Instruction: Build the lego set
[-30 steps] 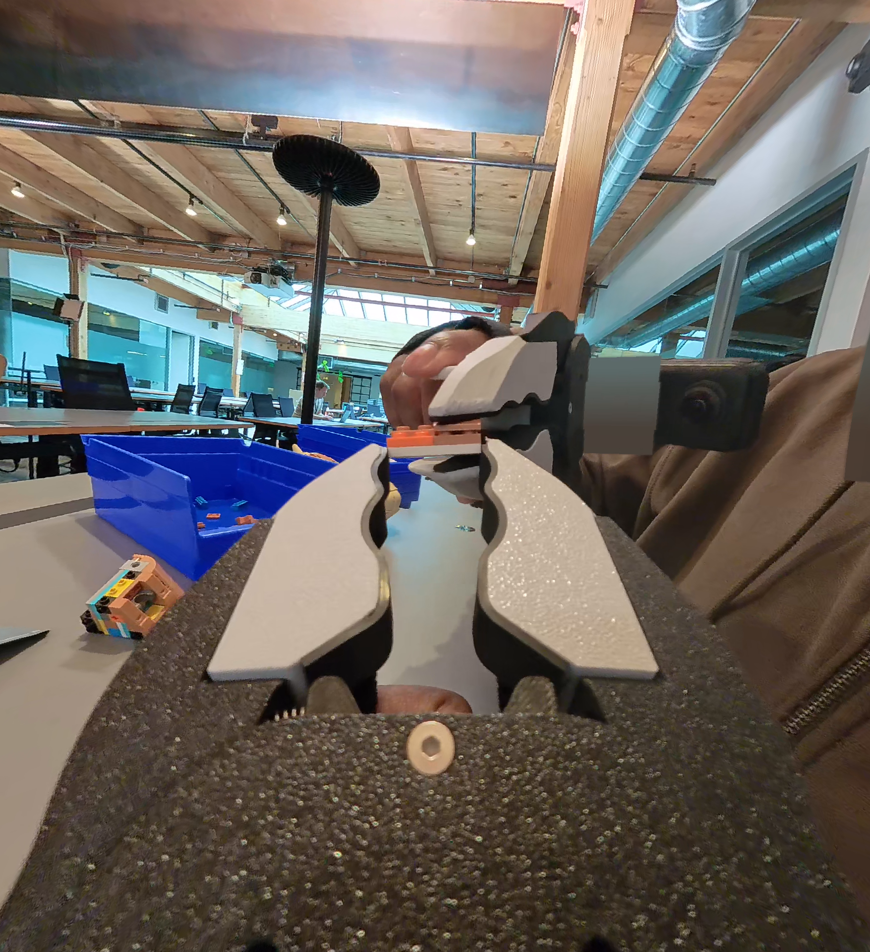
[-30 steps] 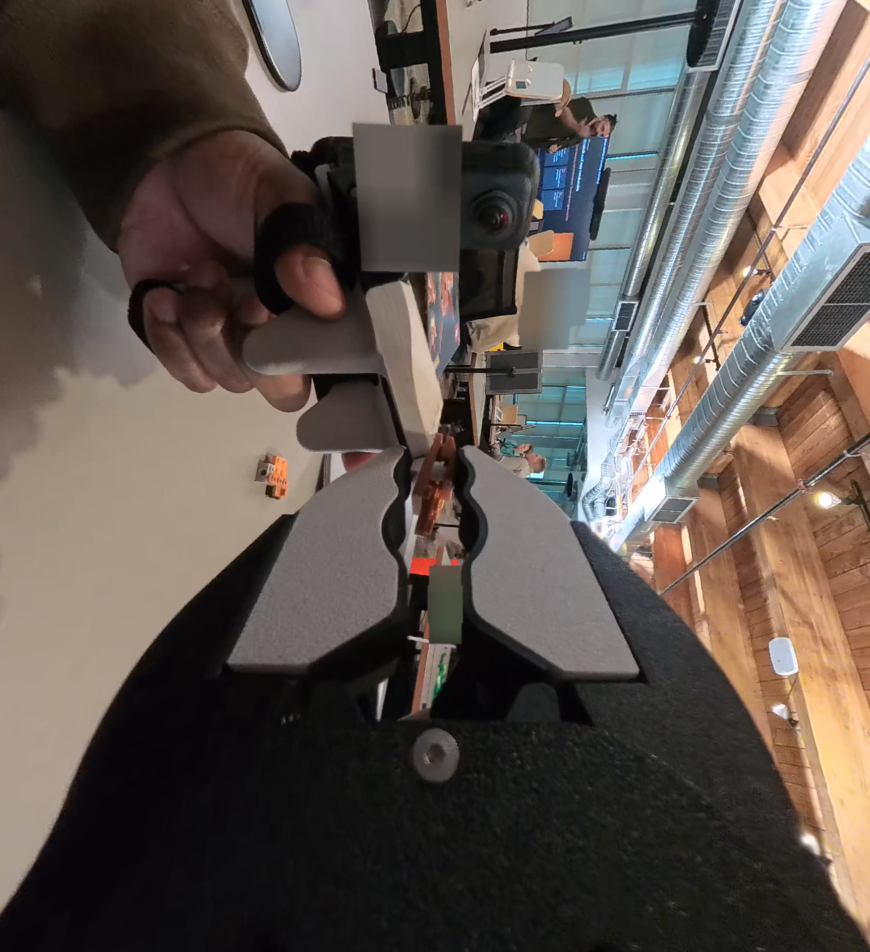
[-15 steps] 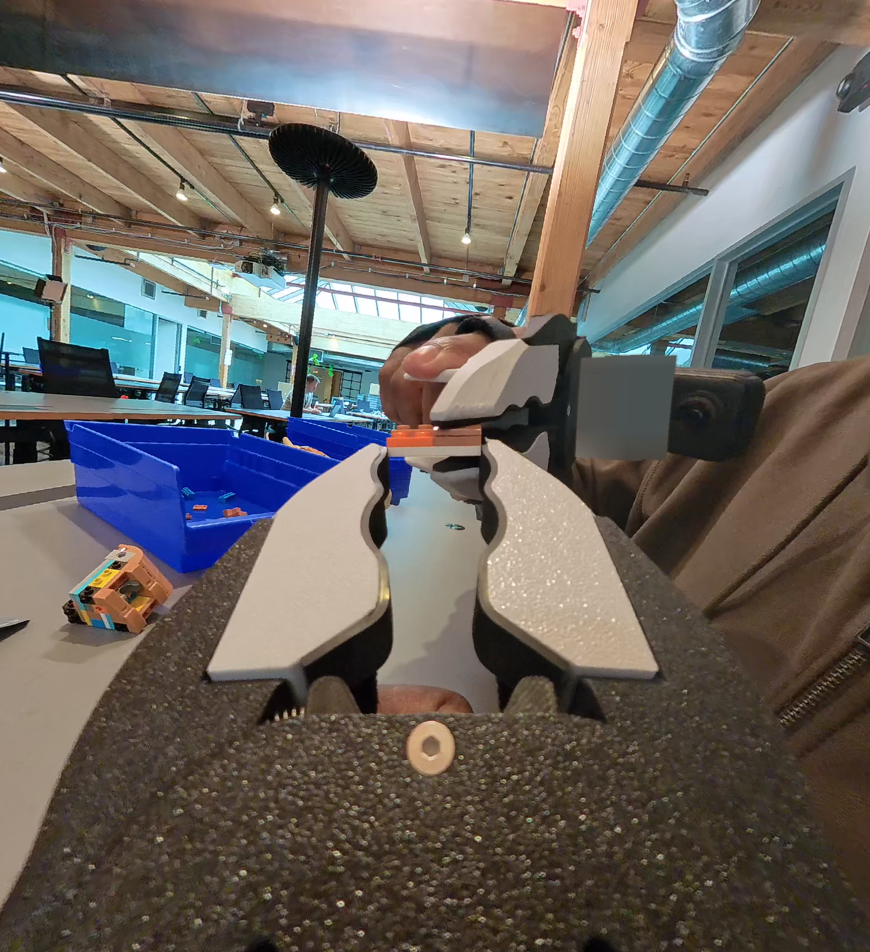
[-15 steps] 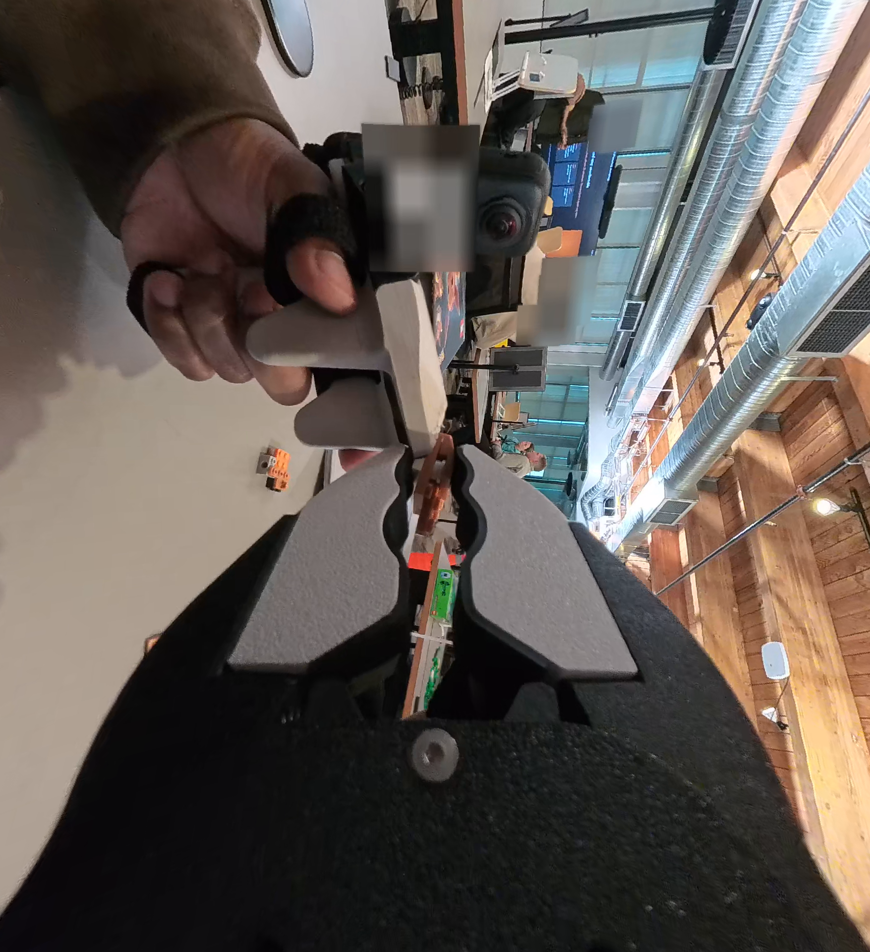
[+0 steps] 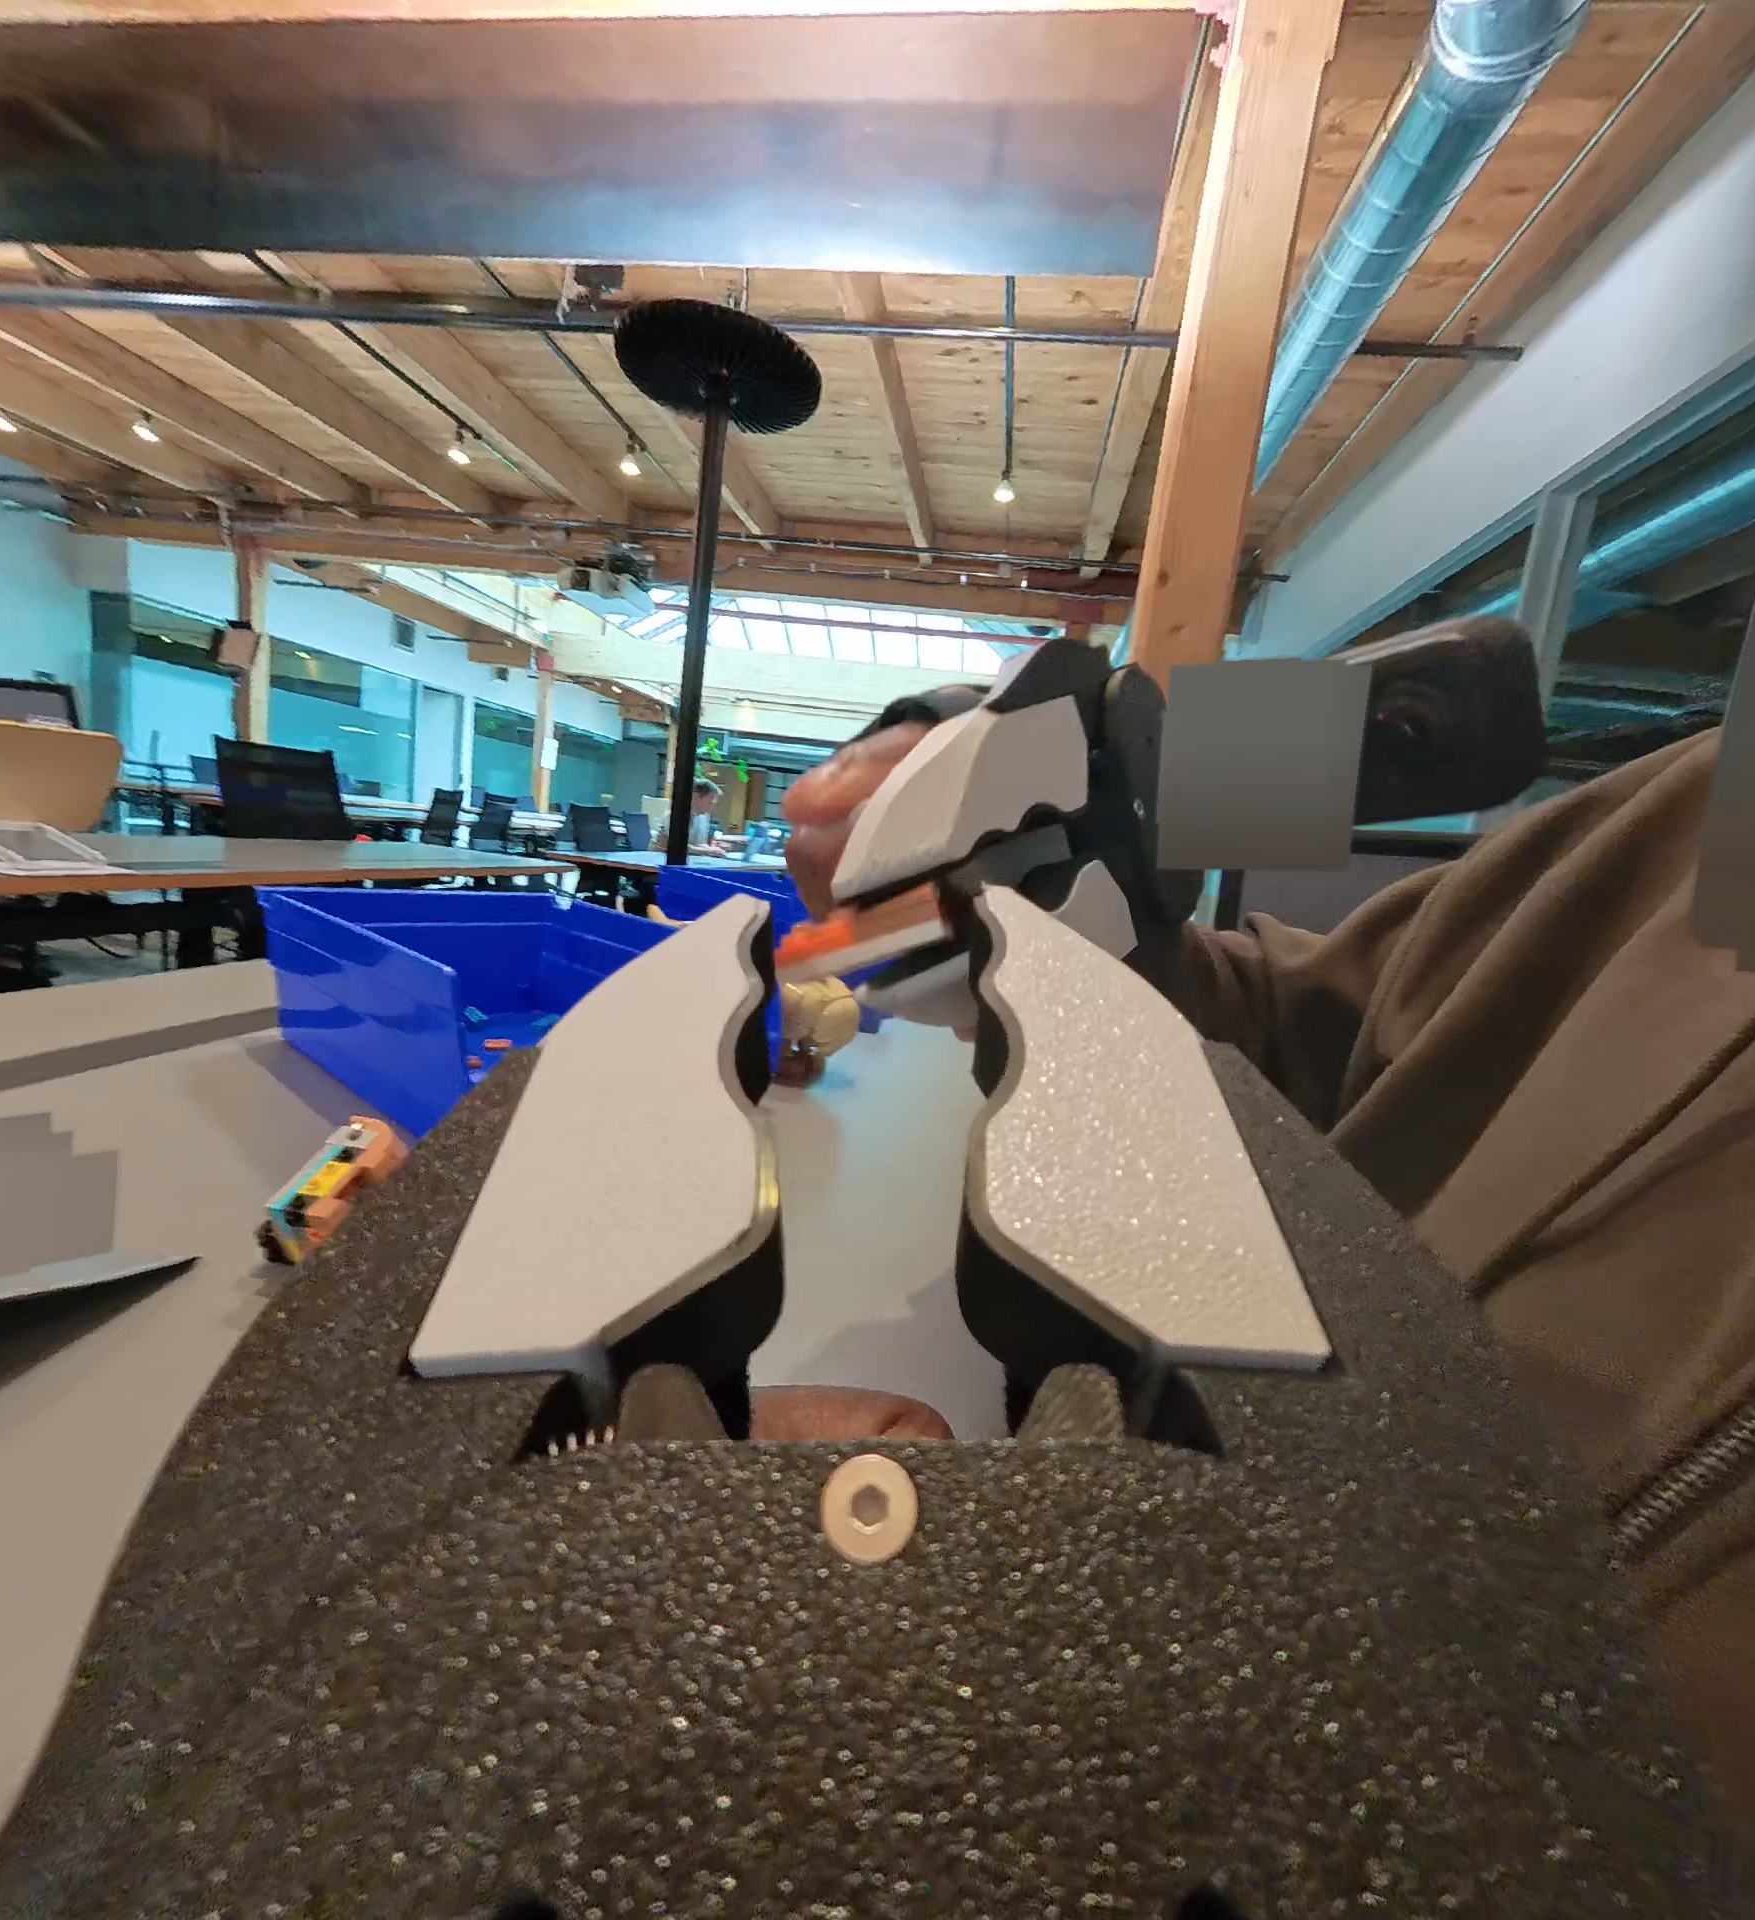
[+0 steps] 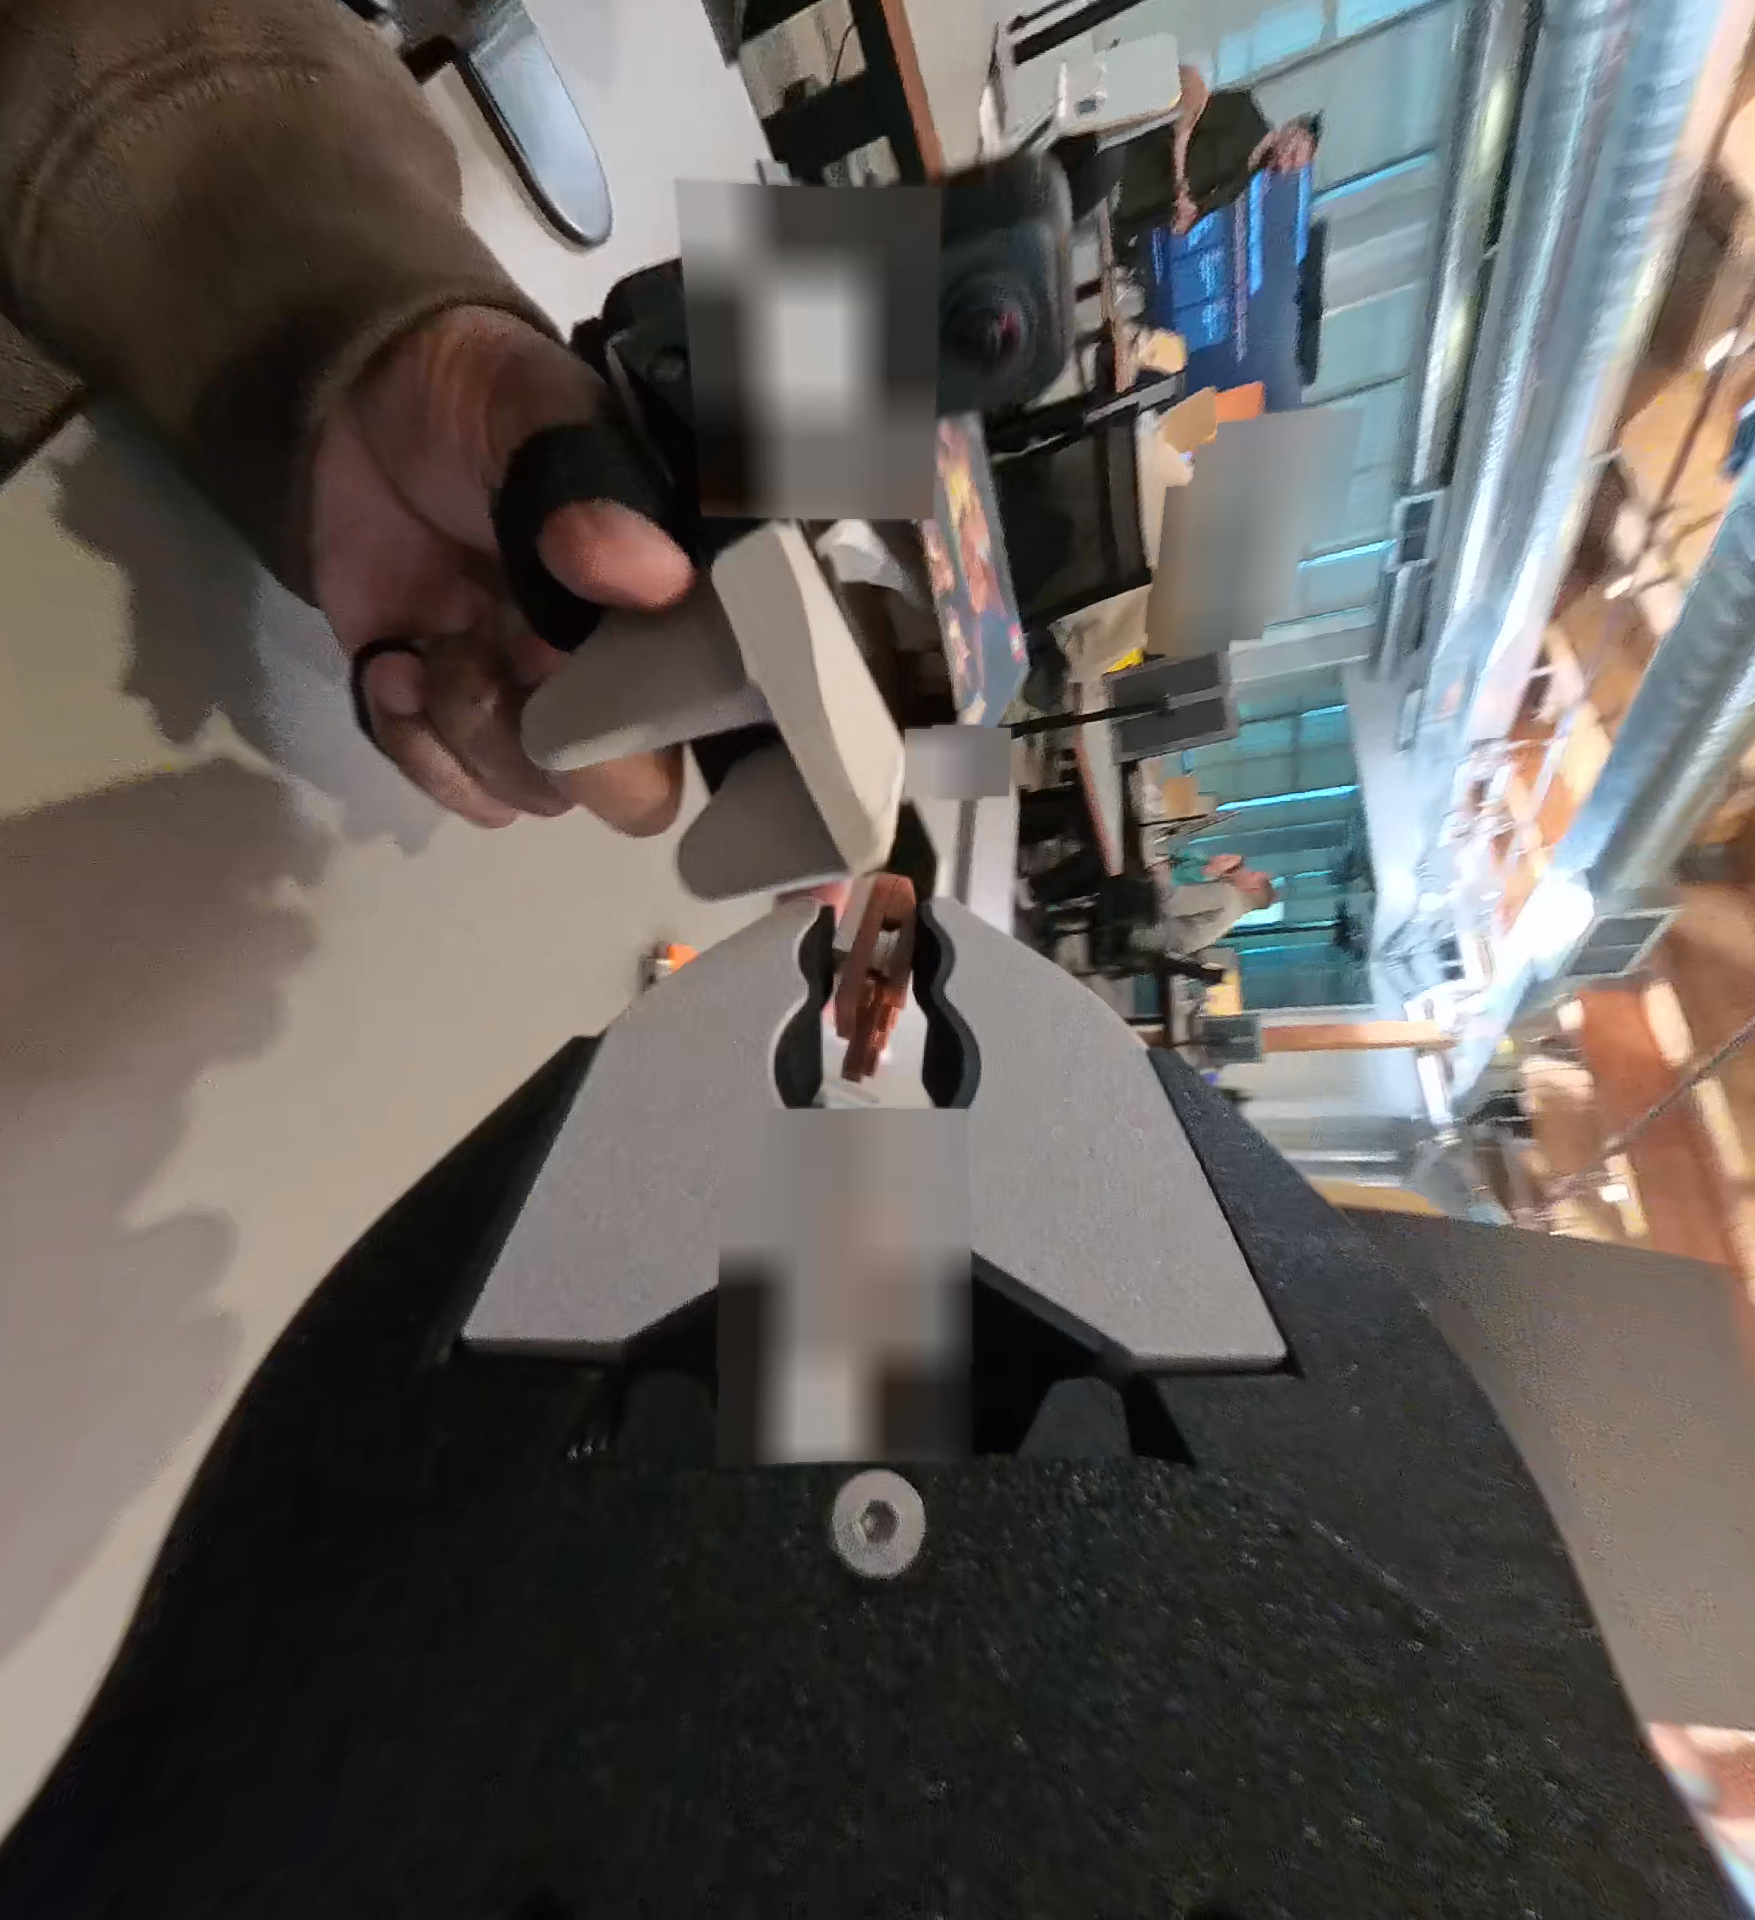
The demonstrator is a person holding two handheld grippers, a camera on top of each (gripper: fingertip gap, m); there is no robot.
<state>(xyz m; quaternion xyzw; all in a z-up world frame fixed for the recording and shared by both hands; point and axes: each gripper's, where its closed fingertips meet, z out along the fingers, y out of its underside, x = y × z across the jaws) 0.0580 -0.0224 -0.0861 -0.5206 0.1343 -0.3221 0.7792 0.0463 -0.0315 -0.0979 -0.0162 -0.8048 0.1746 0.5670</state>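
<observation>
Left gripper [image 5: 868,971], jaws spread wide and empty. Right past its tips, the right gripper [image 6: 875,940] is clamped on a flat lego piece [image 6: 868,997]: reddish-brown with an orange studded end, held above the grey desk [image 5: 114,1122]. Blue bin [image 5: 385,987] sits behind.

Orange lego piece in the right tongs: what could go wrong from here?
1. The right tongs pinch the orange lego piece near their tips only, so a push could twist it loose.
2. It is held above the table; a drop could send it toward the tan figure.
</observation>
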